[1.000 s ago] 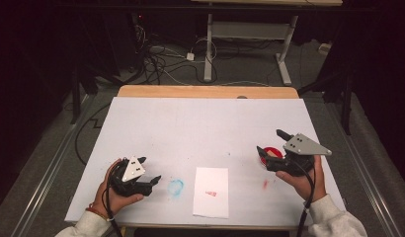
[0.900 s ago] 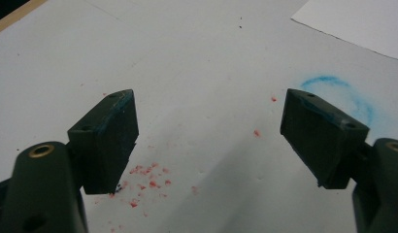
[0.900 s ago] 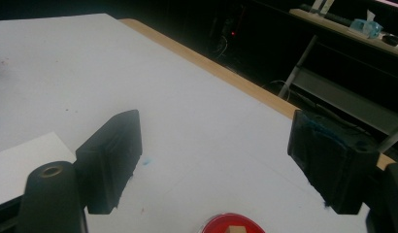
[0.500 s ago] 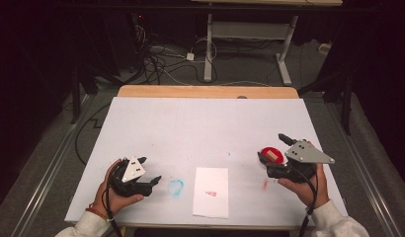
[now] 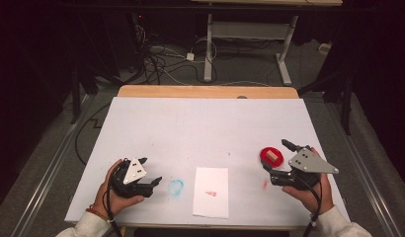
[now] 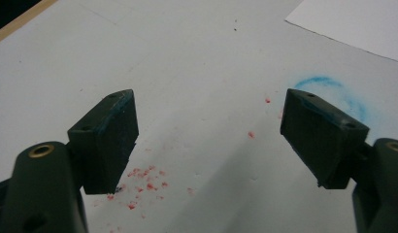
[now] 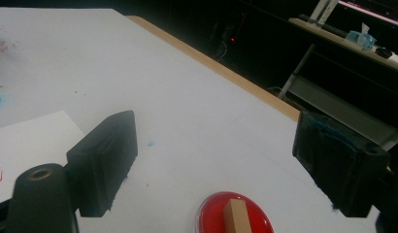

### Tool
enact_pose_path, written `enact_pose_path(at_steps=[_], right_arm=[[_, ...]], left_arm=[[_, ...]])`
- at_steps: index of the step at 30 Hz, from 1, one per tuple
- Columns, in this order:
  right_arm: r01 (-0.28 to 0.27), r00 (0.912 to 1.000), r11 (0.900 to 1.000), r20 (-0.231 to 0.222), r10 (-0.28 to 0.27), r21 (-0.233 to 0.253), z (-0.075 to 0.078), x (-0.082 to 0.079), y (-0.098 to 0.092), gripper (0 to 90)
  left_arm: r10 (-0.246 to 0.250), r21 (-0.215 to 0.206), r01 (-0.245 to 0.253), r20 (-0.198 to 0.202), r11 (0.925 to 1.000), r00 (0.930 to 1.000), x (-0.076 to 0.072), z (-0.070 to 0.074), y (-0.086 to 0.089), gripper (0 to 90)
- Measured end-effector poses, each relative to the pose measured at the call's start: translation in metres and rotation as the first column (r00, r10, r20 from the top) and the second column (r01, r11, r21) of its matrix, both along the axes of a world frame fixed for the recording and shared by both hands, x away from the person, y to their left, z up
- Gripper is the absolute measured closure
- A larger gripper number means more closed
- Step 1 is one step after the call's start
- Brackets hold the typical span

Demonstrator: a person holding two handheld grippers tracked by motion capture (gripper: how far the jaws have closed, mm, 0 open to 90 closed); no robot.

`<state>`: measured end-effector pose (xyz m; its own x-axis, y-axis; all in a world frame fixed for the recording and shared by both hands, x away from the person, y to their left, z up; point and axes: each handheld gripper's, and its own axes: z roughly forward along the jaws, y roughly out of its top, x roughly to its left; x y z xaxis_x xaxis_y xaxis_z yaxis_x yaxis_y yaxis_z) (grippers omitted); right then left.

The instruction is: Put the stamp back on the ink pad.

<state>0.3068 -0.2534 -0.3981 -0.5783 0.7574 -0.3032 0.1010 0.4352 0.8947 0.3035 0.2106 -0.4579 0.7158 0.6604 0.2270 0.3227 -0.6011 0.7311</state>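
Between the wide-open jaws of the right gripper, nothing is held; the wooden stamp stands upright in the red ink pad just ahead, likely left to re-ink. Left gripper, also wide open and empty, rests low near the blue smudge. Stamped paper sheet lies between them.

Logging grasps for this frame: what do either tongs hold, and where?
Nothing is held. Left tongs and right tongs are open and empty; the wooden stamp stands free on the red ink pad.
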Motion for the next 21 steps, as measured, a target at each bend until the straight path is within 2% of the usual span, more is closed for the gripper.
enact_pose_path(at_steps=[6, 9, 16, 21], right_arm=[[0.015, 0.9998, 1.000, -0.014, -0.015, 0.004, -0.009, -0.004, -0.009, 17.3], [0.021, 0.9998, 1.000, -0.006, -0.021, -0.007, -0.013, -0.007, -0.011, 17.3], [0.017, 0.9999, 1.000, -0.002, -0.017, 0.006, -0.020, -0.013, -0.020, 17.3], [0.044, 0.9989, 0.999, -0.017, -0.044, 0.015, -0.028, -0.016, -0.027, 17.3]], left_arm=[[-0.006, 0.004, 0.006, 0.001, 1.0000, 1.0000, 0.000, 0.000, -0.001, 20.9], [-0.009, 0.008, 0.009, 0.004, 0.9999, 1.0000, -0.001, 0.000, -0.002, 20.9], [-0.013, 0.017, 0.013, 0.005, 0.9998, 0.9999, -0.002, 0.001, -0.004, 20.8], [-0.017, 0.019, 0.017, 0.007, 0.9997, 0.9998, -0.002, 0.000, -0.007, 20.8]])
